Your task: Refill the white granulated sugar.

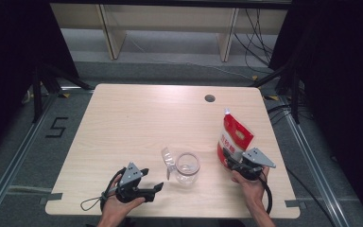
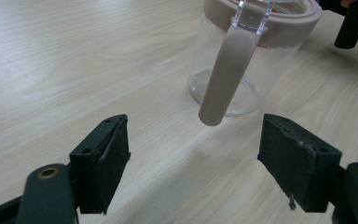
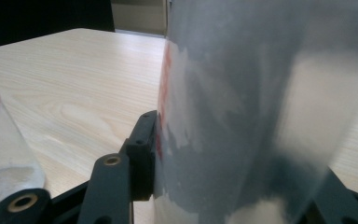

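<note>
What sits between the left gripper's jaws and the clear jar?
Only bare table separates the open left gripper from the jar, seen in the left gripper view.

A lab recording bay: bare wooden table (image 1: 137, 118), black curtains (image 1: 9, 56), floor rails (image 1: 9, 161), loose cables (image 1: 257, 38).

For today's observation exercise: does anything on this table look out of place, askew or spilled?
Nothing is spilled. The clear jar stands upright with its lid flipped open to one side. The right gripper holds the red pouch upright.

Fingers (image 3: 142, 154) clamp silvery pouch (image 3: 242, 116); jar (image 3: 2, 163) left.
</note>
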### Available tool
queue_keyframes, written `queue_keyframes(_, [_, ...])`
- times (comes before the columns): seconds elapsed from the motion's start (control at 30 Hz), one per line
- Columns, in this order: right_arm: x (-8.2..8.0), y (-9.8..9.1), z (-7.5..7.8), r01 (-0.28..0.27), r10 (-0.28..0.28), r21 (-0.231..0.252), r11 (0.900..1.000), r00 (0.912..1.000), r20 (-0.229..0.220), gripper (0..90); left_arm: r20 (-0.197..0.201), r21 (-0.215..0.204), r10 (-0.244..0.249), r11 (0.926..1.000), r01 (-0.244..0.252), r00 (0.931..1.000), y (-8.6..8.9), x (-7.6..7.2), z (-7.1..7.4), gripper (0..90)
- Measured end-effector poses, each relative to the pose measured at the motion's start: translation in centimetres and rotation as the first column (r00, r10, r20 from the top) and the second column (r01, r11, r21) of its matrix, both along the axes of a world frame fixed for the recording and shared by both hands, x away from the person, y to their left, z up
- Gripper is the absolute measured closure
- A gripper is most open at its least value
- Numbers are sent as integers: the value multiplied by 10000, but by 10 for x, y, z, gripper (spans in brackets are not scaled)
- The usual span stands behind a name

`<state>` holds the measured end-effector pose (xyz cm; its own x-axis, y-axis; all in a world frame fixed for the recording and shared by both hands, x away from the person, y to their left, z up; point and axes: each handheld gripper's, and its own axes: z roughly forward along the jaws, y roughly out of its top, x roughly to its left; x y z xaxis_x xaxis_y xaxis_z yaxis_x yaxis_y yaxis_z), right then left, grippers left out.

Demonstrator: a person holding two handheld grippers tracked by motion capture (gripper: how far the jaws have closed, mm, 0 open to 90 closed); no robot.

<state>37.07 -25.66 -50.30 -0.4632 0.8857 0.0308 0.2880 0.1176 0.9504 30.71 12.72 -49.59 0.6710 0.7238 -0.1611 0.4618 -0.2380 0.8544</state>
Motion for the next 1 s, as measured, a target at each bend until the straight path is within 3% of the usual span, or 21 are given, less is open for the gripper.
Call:
queue_keyframes(0.1, [-2, -1, 4, -210, 213, 288, 9994, 9997, -73, 531, -34, -37, 36, 10000, -36, 10000, 0, 0, 0, 238])
queue_keyframes(0.13, [-3, -3, 6, -251, 251, -43, 9997, 9997, -77, 531, -24, -35, 53, 10000, -53, 10000, 1, 0, 0, 238])
queue_keyframes(0.17, [-3, -3, 6, -251, 251, -43, 9997, 9997, -77, 531, -24, -35, 53, 10000, -53, 10000, 1, 0, 0, 238])
queue_keyframes(0.2, [-6, -3, 9, -378, 384, -342, 9987, 9991, 164, 532, -39, -35, 105, 9999, -105, 9999, 0, 0, 0, 238])
queue_keyframes(0.27, [-10, -4, 10, -546, 551, -250, 9982, 9983, 202, 532, -13, -21, 47, 10000, -47, 10000, 0, 0, 0, 238])
queue_keyframes(0.3, [-12, -5, 11, -520, 530, -432, 9977, 9983, 233, 533, -13, -1, 43, 10000, -43, 10000, 0, 0, 0, 238])
queue_keyframes(0.4, [-16, -5, 13, -615, 620, -181, 9979, 9977, 283, 533, 10, 15, 24, 10000, -24, 10000, 0, 0, 0, 238])
queue_keyframes(0.47, [-21, -8, 18, -982, 1002, -486, 9940, 9941, 408, 534, 65, 116, 24, 9999, -25, 10000, -1, 1, 0, 238])
queue_keyframes(0.53, [-26, -8, 20, -1010, 1049, -633, 9929, 9926, 616, 534, 4, 94, 63, 9999, -63, 10000, 0, 0, 0, 238])
queue_keyframes(0.77, [-44, -8, 28, -1208, 1245, -532, 9913, 9896, 725, 535, 17, -11, 75, 10000, -75, 10000, 0, 1, 0, 238])
queue_keyframes(1.0, [-57, -8, 33, -1385, 1456, -835, 9868, 9855, 868, 536, 6, 64, 117, 9999, -117, 9999, 0, 0, 0, 238])
